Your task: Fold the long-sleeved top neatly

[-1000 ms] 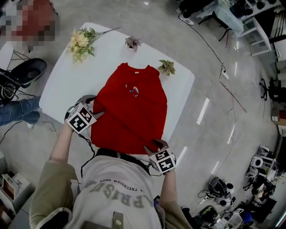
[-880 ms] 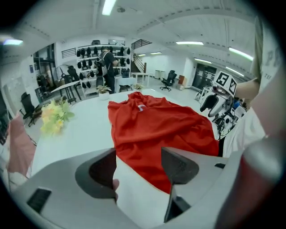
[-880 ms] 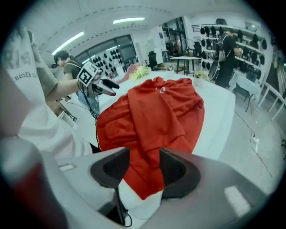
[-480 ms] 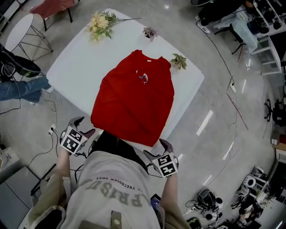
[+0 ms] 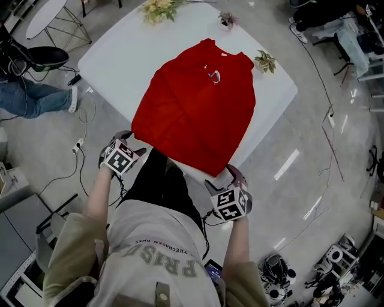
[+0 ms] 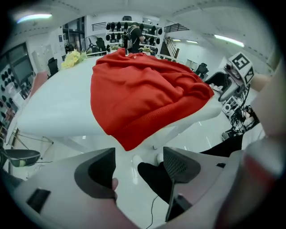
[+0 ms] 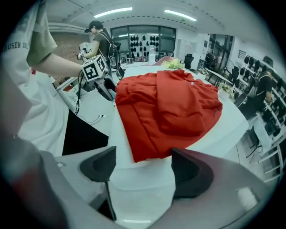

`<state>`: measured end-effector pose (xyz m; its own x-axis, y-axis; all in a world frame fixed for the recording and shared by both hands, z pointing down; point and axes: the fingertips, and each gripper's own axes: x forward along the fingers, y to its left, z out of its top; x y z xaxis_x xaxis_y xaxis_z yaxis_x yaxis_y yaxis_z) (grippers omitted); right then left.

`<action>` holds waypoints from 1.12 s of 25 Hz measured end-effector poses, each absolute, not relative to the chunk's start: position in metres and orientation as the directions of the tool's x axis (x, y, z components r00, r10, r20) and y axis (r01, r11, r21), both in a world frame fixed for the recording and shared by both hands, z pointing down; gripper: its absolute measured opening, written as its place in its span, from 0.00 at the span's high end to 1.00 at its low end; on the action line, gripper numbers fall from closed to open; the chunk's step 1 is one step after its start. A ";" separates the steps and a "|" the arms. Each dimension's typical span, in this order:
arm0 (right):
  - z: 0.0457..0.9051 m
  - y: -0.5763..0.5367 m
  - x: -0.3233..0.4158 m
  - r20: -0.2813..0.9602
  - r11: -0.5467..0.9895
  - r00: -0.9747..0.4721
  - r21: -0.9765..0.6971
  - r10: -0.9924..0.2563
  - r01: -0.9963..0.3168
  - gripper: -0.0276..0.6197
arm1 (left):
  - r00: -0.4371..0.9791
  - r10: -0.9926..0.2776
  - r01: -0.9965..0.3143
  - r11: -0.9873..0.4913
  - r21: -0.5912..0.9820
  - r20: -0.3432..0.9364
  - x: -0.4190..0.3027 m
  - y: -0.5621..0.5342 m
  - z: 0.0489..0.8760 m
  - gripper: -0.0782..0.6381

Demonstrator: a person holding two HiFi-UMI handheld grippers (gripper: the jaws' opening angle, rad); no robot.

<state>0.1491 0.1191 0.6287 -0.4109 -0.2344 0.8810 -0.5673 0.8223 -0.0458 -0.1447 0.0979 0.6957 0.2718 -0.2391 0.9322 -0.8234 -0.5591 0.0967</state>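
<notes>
Nearest the person, the left gripper (image 6: 138,166) has its jaws spread, having just been opening. Nothing stands between them; only floor and the person's dark trousers show below. In the head view it sits at about 8 o'clock, just off the table's near edge. The right gripper (image 7: 142,167), at about 5 o'clock, is likewise spread and empty. Its jaws have sprung wide and just eased in a little, and bare tabletop shows in the gap. Just beyond both lies the red top (image 5: 198,105), spread on the white table (image 5: 126,60) with its hem (image 5: 180,147) toward 6 o'clock and its collar (image 5: 222,51) toward 12. It looks a light, limp knit that should sag and crease where lifted, cling rather than slide, and take no harm from a firm pinch. The best hold is probably the two hem corners, where the thicker band gives the pads something to bite. The left gripper view shows what the head view hides: one hem corner droops over the table edge, free to be pinched from below. The right gripper view shows a folded-in panel, probably a sleeve, lying raised across the body, where from above the top reads flat. Only the head view takes in the whole outline, with the yellow flowers (image 5: 157,7) beyond at 11 o'clock.
</notes>
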 end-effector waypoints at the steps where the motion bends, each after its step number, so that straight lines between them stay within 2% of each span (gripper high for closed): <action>1: 0.629 0.120 0.149 0.883 0.822 -0.405 -0.039 -0.238 -0.568 0.36 | 0.282 -0.247 -0.828 -0.551 0.105 0.927 -0.143 0.096 0.698 0.43; 2: 0.629 0.120 0.150 0.883 0.818 -0.397 -0.029 -0.248 -0.575 0.38 | 0.291 -0.256 -0.831 -0.545 0.111 0.922 -0.142 0.094 0.700 0.43; 4: 0.628 0.117 0.153 0.883 0.799 -0.378 -0.004 -0.279 -0.601 0.54 | 0.305 -0.261 -0.833 -0.539 0.124 0.916 -0.140 0.090 0.705 0.43; 6: 0.628 0.116 0.155 0.884 0.780 -0.360 0.008 -0.298 -0.626 0.56 | 0.324 -0.263 -0.831 -0.538 0.141 0.909 -0.137 0.087 0.705 0.46; 7: 0.628 0.116 0.155 0.885 0.772 -0.350 0.017 -0.307 -0.636 0.56 | 0.335 -0.276 -0.830 -0.538 0.143 0.901 -0.137 0.084 0.701 0.54; 9: 0.628 0.114 0.155 0.886 0.754 -0.320 0.050 -0.337 -0.655 0.65 | 0.351 -0.314 -0.831 -0.538 0.139 0.882 -0.138 0.079 0.691 0.71; 10: 0.628 0.114 0.155 0.885 0.742 -0.301 0.070 -0.354 -0.667 0.65 | 0.357 -0.330 -0.830 -0.540 0.136 0.874 -0.139 0.077 0.686 0.79; 12: 0.627 0.113 0.158 0.882 0.710 -0.260 0.111 -0.393 -0.696 0.71 | 0.382 -0.339 -0.812 -0.567 0.137 0.860 -0.141 0.079 0.677 0.86; 14: 0.626 0.112 0.159 0.877 0.672 -0.221 0.143 -0.426 -0.726 0.77 | 0.416 -0.330 -0.781 -0.607 0.147 0.847 -0.143 0.084 0.665 0.87; 17: 0.620 0.117 0.158 0.871 0.632 -0.172 0.186 -0.461 -0.752 0.80 | 0.462 -0.317 -0.753 -0.634 0.177 0.828 -0.155 0.096 0.644 0.87; 23: 0.600 0.150 0.146 0.862 0.610 -0.175 0.180 -0.475 -0.772 0.81 | 0.562 -0.302 -0.705 -0.661 0.256 0.770 -0.176 0.117 0.610 0.88; 28: 0.604 0.167 0.143 0.869 0.587 -0.159 0.172 -0.469 -0.791 0.81 | 0.483 -0.304 -0.722 -0.668 0.178 0.821 -0.187 0.115 0.647 0.87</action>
